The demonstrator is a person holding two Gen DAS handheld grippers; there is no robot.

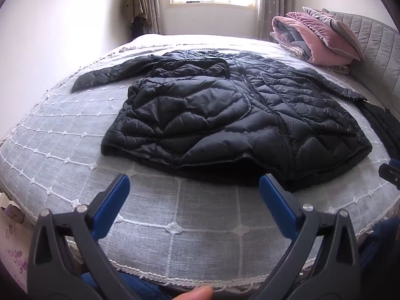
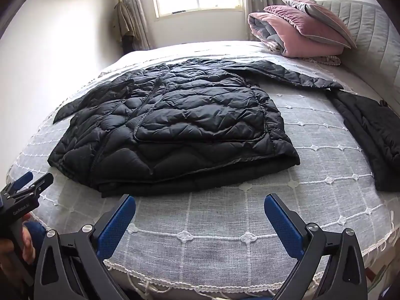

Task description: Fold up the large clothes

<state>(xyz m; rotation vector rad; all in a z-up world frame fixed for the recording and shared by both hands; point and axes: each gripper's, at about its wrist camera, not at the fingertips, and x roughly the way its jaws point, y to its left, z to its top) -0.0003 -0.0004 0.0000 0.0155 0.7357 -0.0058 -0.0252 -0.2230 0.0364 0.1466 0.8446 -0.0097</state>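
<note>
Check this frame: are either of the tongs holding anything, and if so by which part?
Nothing is held. The left tongs and the right tongs both stand wide open above the bedspread, short of the black puffer jacket.

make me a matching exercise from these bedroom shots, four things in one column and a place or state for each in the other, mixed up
Things:
1. black puffer jacket
2. pink pillow
3. second dark garment
4. right gripper

Places or states:
A. stacked against the headboard
B. open, nothing between its fingers
C. spread out mid-bed, sleeves out to both sides
D. lying near the bed's right edge

Pairs: 1-C, 2-A, 3-D, 4-B
</note>
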